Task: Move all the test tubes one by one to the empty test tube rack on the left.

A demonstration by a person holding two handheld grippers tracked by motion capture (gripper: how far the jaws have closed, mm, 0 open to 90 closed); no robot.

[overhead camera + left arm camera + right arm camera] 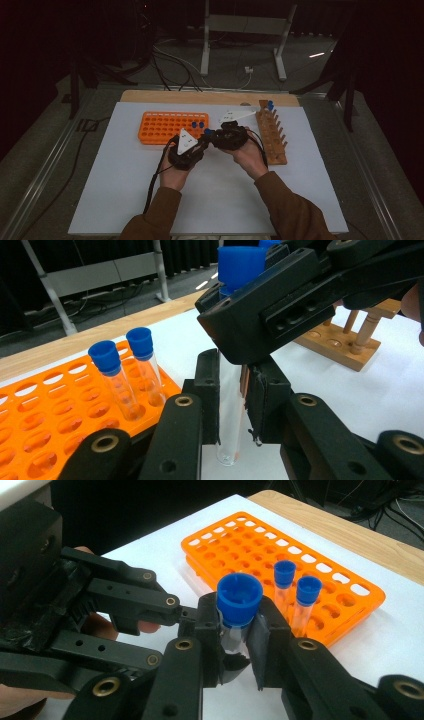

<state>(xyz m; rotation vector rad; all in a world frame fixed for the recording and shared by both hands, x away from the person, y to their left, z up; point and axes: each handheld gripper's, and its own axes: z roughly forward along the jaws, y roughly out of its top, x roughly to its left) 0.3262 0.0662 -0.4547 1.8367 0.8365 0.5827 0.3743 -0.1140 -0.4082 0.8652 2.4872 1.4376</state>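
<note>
A clear test tube (pixel 230 410) with a blue cap (pixel 239 597) stands upright just above the white mat, held by both grippers at once. My left gripper (pixel 231 390) is shut on the tube's glass body low down. My right gripper (pixel 239 630) is shut on the tube just under the cap, and crosses above the left gripper's jaws. In the high view the two grippers meet at the capped tube (pixel 206 131), near the right end of the orange rack (pixel 160 127). Two more blue-capped tubes (pixel 107 357) (pixel 141 342) stand in that rack.
A wooden peg rack (pixel 272 137) stands to the right of the hands, with a blue-capped tube (pixel 270 105) at its far end. The white mat (pixel 125 200) covers the table. A metal stand and cables lie on the floor beyond the table.
</note>
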